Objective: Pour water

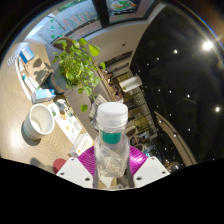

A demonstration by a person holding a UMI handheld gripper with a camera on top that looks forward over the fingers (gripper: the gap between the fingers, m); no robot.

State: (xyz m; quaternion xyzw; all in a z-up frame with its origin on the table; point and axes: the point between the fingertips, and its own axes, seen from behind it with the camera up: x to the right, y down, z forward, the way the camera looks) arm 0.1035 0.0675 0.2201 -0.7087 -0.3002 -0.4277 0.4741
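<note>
**Bottle in hand, pour not begun**

Tongs [111,168] closed on a clear plastic bottle [112,140]; both purple pads [85,160] press its sides. The bottle sits between the fingers, lifted above the table [20,100].

Progress: grasp and lift look done. White cap [112,113] appears to be on, a green band just below it. No water seen leaving. A white cup [40,120] stands on the table, well off to the left and beyond the fingers; likely the target, though I cannot confirm it. A potted plant [78,62] stands beyond the cup.

Left, by my reading: carry to the cup, deal with the cap, tip, pour.

Orientation: long axis runs along the fingers, straight away from the camera. Cap end points forward; base lies toward the tongs, hidden. No tilt toward the cup visible.
</note>
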